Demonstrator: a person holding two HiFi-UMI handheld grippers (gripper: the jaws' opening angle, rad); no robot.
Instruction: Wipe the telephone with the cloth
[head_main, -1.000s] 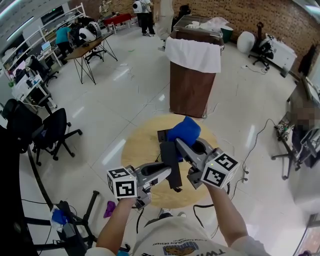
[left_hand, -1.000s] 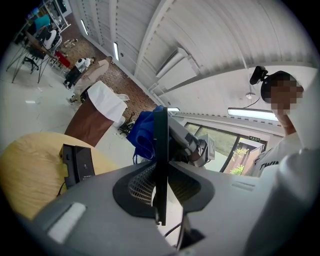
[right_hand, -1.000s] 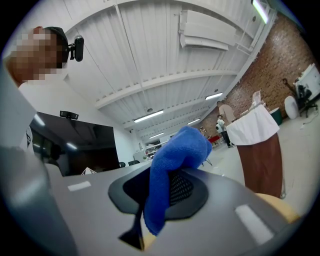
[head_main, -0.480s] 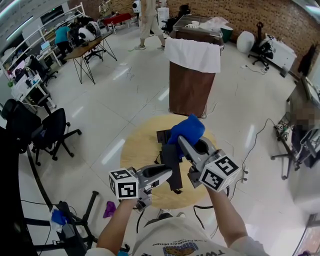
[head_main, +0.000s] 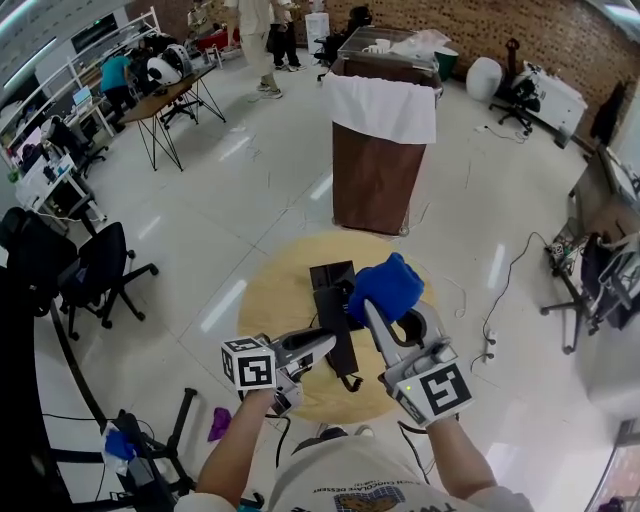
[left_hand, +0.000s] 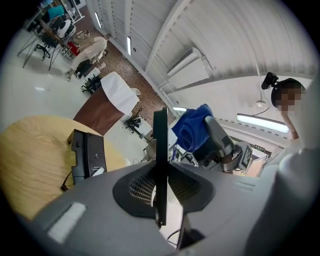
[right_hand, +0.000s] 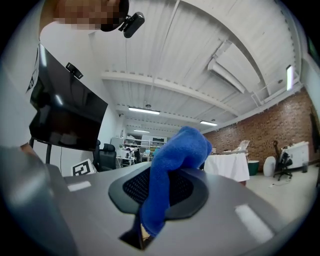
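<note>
Your left gripper (head_main: 322, 344) has its jaws pinched on the thin black handset (head_main: 336, 318), held up over the round table (head_main: 272, 300). The telephone base (head_main: 333, 274) sits on the table just beyond it. Your right gripper (head_main: 376, 312) has its jaws clamped on the blue cloth (head_main: 388, 285), which bunches over their tips just beside the handset's far end.

The handset looks like light, stiff, smooth plastic, so it may swivel in that narrow pinch. Press gently and wipe along its length. A cord (head_main: 350, 382) seems to trail from its near end, so don't pull far from the base. The cloth is soft and limp, so wipe with the wad itself.

The left gripper view shows the handset edge-on between the pads, while only the head view shows its full length. The right gripper view shows the cloth pinch, but neither telephone nor table
</note>
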